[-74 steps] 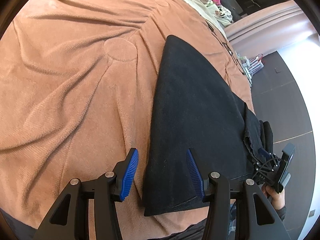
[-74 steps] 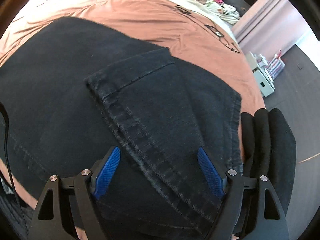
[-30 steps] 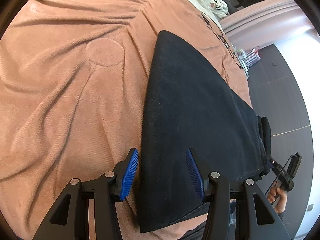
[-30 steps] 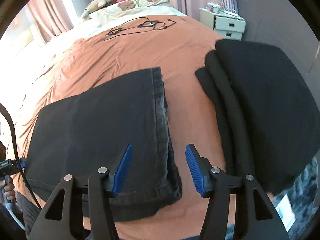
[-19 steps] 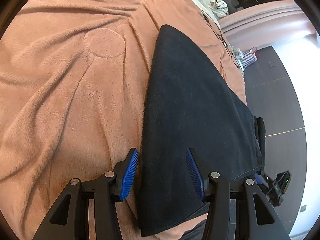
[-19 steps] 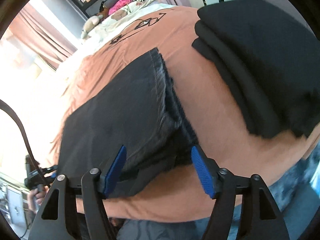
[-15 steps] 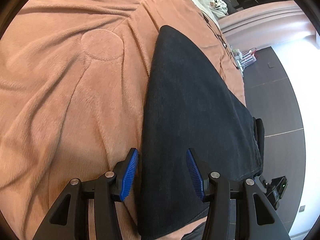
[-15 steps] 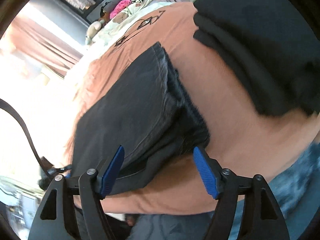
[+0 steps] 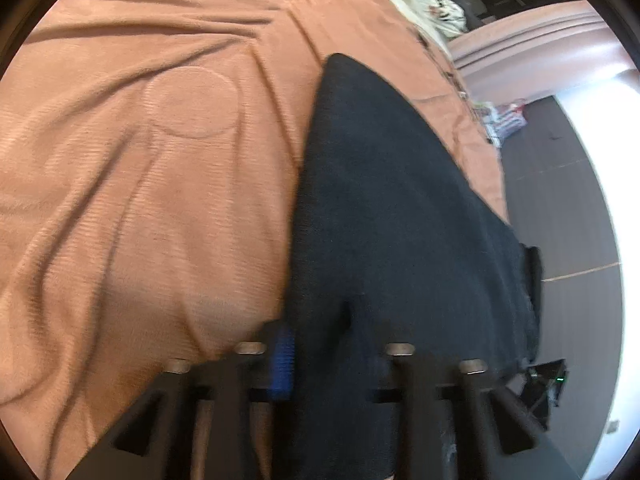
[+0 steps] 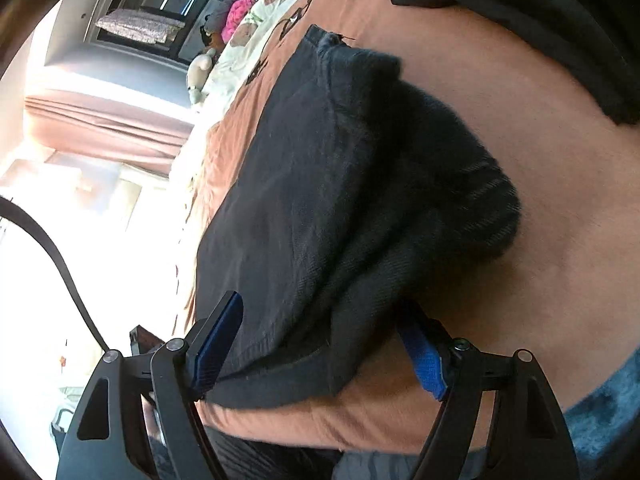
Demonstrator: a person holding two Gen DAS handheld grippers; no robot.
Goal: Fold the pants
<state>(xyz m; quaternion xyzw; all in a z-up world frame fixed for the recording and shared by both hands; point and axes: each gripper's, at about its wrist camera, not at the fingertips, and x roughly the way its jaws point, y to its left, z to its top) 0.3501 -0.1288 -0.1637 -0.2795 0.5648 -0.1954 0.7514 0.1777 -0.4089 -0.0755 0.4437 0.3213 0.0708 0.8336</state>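
Both tools share one build. The right gripper (image 10: pixel 320 344) has matte black triangular-cutout arms, silver pivot screws and ribbed blue pads (image 10: pixel 425 354), with a black cable (image 10: pixel 60 256) arcing at left. The left gripper (image 9: pixel 326 356) looks motion-blurred.

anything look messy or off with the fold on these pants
Yes. In the right wrist view the folded black pants are uneven at the near right end: the layers bulge and fan apart instead of lying flush, and a lower layer sticks out past the top one near the right gripper. The rest lies flat on the orange blanket.
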